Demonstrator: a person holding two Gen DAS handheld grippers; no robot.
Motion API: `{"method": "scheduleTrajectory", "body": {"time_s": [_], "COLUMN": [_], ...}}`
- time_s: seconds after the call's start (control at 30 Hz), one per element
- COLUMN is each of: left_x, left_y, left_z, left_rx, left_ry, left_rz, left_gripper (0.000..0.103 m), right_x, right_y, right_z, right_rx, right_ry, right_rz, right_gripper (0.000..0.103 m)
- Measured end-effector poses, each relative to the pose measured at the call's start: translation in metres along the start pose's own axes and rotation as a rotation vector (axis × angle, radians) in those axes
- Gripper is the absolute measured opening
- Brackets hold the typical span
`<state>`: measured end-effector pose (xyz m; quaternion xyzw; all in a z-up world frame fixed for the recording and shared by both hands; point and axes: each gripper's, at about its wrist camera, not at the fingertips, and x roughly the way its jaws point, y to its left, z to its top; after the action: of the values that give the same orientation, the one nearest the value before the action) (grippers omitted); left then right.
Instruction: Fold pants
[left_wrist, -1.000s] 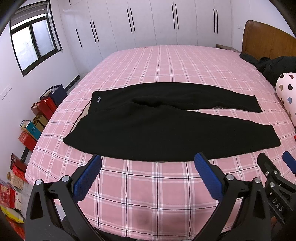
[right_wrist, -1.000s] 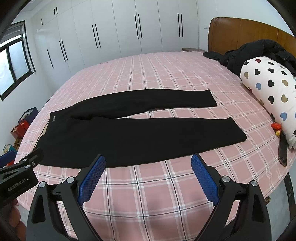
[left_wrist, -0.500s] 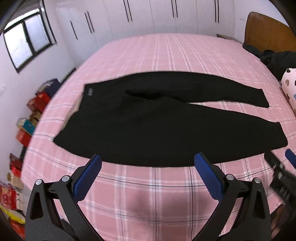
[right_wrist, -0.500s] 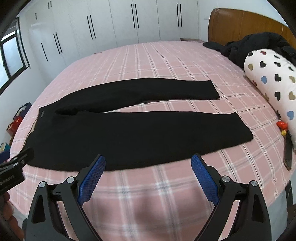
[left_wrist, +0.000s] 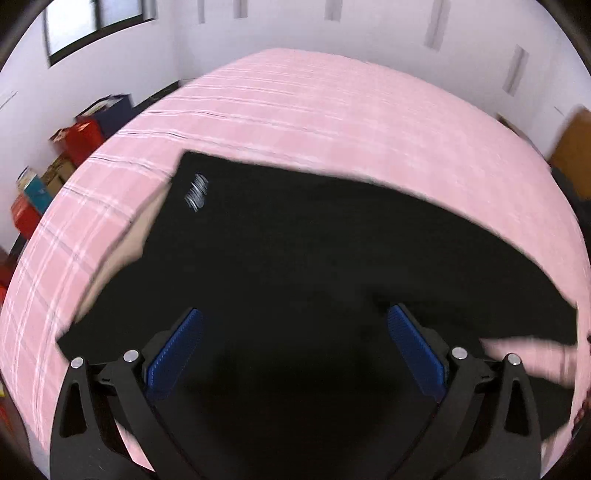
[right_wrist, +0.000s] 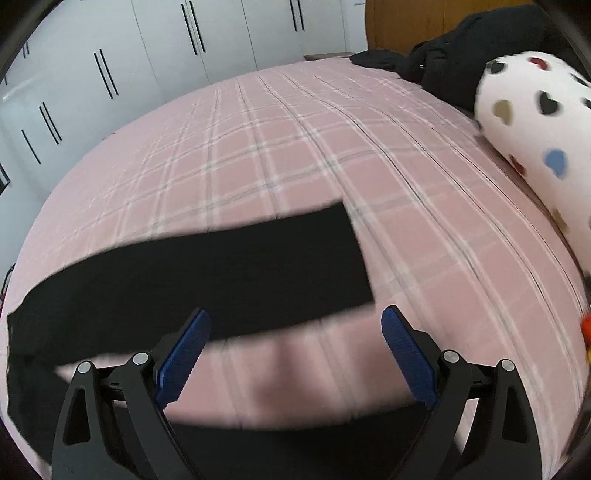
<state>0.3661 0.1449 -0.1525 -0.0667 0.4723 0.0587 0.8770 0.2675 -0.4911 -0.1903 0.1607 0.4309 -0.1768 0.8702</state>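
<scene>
Fingers wide apart on both our grippers, blue pads clear, nothing held. Our left gripper (left_wrist: 293, 354) hangs low over the black pants (left_wrist: 314, 266), waist end; our right gripper (right_wrist: 293, 350) sits over the strip of bedcover between the two legs, just short of the far leg's cuff (right_wrist: 354, 254).

Pants lie flat on the pink plaid bedcover (left_wrist: 332, 110). White logo (left_wrist: 196, 192) marks the far waist corner at left. Long axis runs left to right across both views: waist to our left, cuffs to our right, toward the headboard side. Far leg (right_wrist: 221, 273) stretches left to its cuff; near leg is only a dark band at the bottom edge of the right view.

Room: white wardrobe doors (right_wrist: 184, 40) behind the bed, window (left_wrist: 96, 22) up left, coloured boxes (left_wrist: 55, 166) on the floor at left. Heart-print pillow (right_wrist: 535, 122) and dark clothing (right_wrist: 443, 62) by the wooden headboard (right_wrist: 406, 22).

Versus half a second ago: both grippers have come much closer and lower, pants now fill the left view, both views motion-blurred. Pants themselves unmoved.
</scene>
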Motion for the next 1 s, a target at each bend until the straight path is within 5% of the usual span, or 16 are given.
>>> {"method": "scheduleTrajectory", "body": {"time_s": [0.2,0.43,0.47,0.53,0.6,0.67,0.77,1.0], "left_x": [0.076,0.165,0.171,0.172,0.164,0.152,0.11,-0.021], "left_y": [0.063,0.11,0.113,0.111,0.101,0.099,0.103,0.134], "left_z": [0.092,0.137,0.137,0.138,0.138,0.138,0.136,0.091], "left_rx": [-0.088,-0.182,-0.196,-0.18,-0.119,-0.113,-0.113,-0.099], "left_ry": [-0.02,0.156,0.162,0.132,0.11,0.114,0.043,-0.037], "left_rz": [0.141,0.142,0.125,0.139,0.111,0.049,0.062,-0.106], "left_gripper": [0.098,0.098,0.098,0.09,0.046,0.021,0.017,0.014], "right_x": [0.078,0.108,0.106,0.103,0.099,0.083,0.039,-0.089], "right_y": [-0.012,0.011,0.014,0.016,0.017,0.02,0.026,0.006], "right_z": [0.043,0.045,0.044,0.043,0.044,0.045,0.044,0.013], "right_rx": [0.018,-0.034,-0.037,-0.054,-0.056,-0.059,-0.087,-0.172], "right_ry": [0.091,0.054,0.035,0.029,0.037,0.021,-0.06,-0.191], "right_rz": [0.014,-0.022,-0.01,0.001,0.043,0.089,0.115,0.142], "right_gripper": [0.092,0.093,0.086,0.056,0.017,0.01,0.008,0.007]}}
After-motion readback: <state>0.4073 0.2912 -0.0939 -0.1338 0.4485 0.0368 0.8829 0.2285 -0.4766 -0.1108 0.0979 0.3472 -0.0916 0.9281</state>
